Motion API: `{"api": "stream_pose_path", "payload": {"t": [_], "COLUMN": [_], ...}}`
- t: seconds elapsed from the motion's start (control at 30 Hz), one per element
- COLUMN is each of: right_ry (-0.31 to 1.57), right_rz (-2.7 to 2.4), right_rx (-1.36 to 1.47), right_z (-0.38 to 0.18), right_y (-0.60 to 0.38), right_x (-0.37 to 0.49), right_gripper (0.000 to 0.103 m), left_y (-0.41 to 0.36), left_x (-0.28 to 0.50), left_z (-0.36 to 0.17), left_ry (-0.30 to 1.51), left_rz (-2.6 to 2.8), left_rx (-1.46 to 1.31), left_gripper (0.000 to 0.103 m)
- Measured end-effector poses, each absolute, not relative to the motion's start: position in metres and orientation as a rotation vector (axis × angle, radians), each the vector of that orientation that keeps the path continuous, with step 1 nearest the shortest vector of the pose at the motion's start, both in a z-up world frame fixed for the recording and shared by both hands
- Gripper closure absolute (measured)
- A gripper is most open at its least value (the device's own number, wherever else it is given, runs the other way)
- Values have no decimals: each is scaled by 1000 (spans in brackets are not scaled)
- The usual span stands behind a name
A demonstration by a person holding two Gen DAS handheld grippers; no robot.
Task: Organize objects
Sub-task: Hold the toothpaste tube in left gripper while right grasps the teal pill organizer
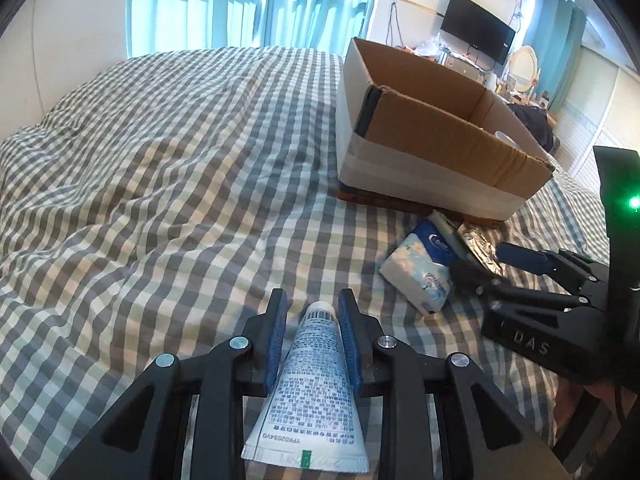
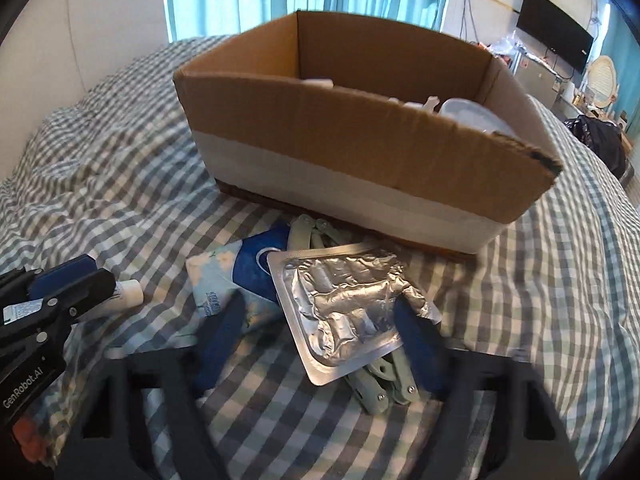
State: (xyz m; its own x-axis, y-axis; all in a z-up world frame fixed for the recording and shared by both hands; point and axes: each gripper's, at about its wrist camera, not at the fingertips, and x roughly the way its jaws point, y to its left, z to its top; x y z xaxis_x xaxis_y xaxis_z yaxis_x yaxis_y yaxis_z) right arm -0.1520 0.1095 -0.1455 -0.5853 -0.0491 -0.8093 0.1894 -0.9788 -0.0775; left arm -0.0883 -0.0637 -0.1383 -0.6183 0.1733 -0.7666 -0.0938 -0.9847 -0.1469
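My left gripper (image 1: 312, 300) is shut on a white tube (image 1: 310, 380) with grey print, cap forward, low over the checked bed; it also shows in the right wrist view (image 2: 64, 276), with the tube's cap (image 2: 130, 292) poking out. My right gripper (image 2: 320, 312) is open, its fingers either side of a silver blister pack (image 2: 344, 308). The pack lies on green pliers-like tools (image 2: 380, 388) and beside a blue-and-white tissue pack (image 2: 224, 276). An open cardboard box (image 2: 360, 140) stands just behind them, with white items inside.
The checked duvet (image 1: 160, 180) covers the bed, rumpled at the left. The box (image 1: 432, 140) sits at the right of the left wrist view, with the tissue pack (image 1: 420, 268) before it. A TV (image 1: 476, 28) and cluttered desk stand by the far wall.
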Motion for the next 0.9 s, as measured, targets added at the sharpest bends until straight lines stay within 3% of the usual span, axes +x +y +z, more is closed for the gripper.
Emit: {"api": "stream_pose_path", "payload": {"t": [0.13,0.2,0.4,0.73,0.83,0.9], "right_ry": [180,156,66,7,-6,-24], "right_rz": [-2653,-2648,-2668,-2703,-2705,-2698], "right_rx": [1327,1303,1223,1190,1225,1240], "right_z": [-137,-129,-98,-80,-89,-95], "right_y": [118,124,144,176,188,192], "right_x": [-139,-132,-108,-87,-86,-89], "right_gripper": [63,75,91,95,95,95], "left_y": [-62,-60,-56,-59,-56,-52], "left_x": [-88,-87,-79,-60,-60,-61], "left_z": [-142,-142,-138,-139,-140,-143], "left_ry": [-158,-139,-130,-88,-56,-8], "left_rz": [2682,2684,2686,2703,2713,2716], "left_rx": [-1313,-1316,-1315,-1352,-1356,-1380], "left_gripper": [80,95,97,97,92,74]}}
